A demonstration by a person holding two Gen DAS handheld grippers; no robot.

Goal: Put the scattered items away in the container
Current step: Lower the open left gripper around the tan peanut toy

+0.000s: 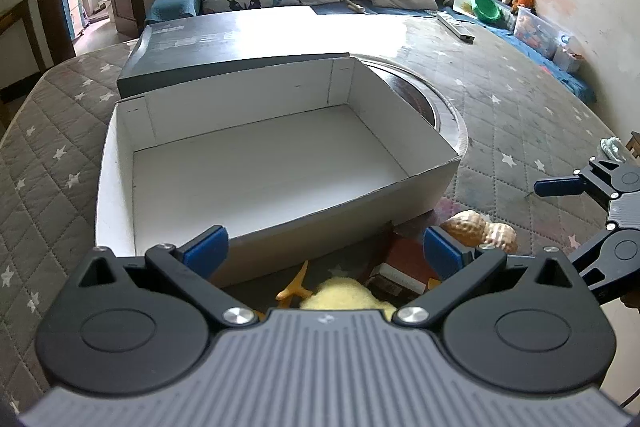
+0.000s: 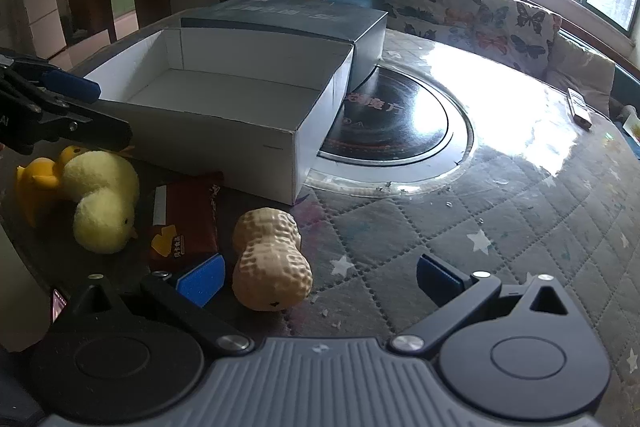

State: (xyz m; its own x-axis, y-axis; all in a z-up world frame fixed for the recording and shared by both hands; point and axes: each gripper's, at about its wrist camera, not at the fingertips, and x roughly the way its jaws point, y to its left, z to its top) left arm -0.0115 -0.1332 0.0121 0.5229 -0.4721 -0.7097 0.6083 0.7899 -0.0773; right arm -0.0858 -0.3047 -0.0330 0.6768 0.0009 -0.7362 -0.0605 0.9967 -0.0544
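Both tongs spread wide and empty, right tongs (image 2: 320, 277) nearest the peanut toy (image 2: 272, 259) lying on the tabletop (image 2: 500, 227) before the empty white box (image 2: 224, 131); probably light, hard, slippery, best pinched at its waist.

Left tool (image 1: 326, 247): grey ribbed plastic housing with a small emblem at its front edge, flanked by two black round hubs; black linkage arms pinned with silver screws carry blue rectangular pads (image 1: 206, 246). Right tool (image 2: 320, 277): same build, with grey ribbed body, black hubs and triangular cut-outs, silver screw heads, and blue pads (image 2: 202, 279) with a textured face.
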